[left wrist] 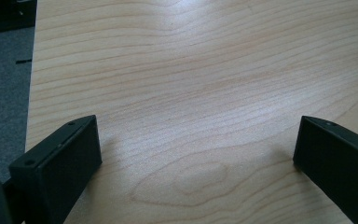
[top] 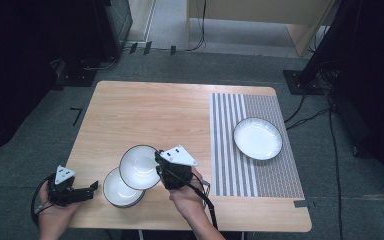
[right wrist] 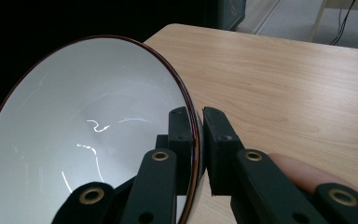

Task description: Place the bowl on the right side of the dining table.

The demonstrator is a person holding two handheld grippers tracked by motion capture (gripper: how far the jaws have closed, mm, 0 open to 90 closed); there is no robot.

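Observation:
A white bowl [top: 139, 166] with a dark rim is lifted and tilted above a stack of white bowls [top: 122, 190] near the table's front edge. My right gripper [top: 159, 167] is shut on that bowl's rim; in the right gripper view the bowl [right wrist: 88, 130] has one jaw inside and one outside its edge, with the gripper [right wrist: 197, 140] pinching it. My left gripper [top: 91, 190] rests low at the front left, just left of the stack. In the left gripper view its jaws stand wide apart over bare wood, the left gripper [left wrist: 196, 154] holding nothing.
A white plate [top: 258, 138] lies on a grey striped placemat [top: 252, 170] on the right side of the wooden table [top: 150, 115]. Dark equipment and cables surround the table on the carpeted floor.

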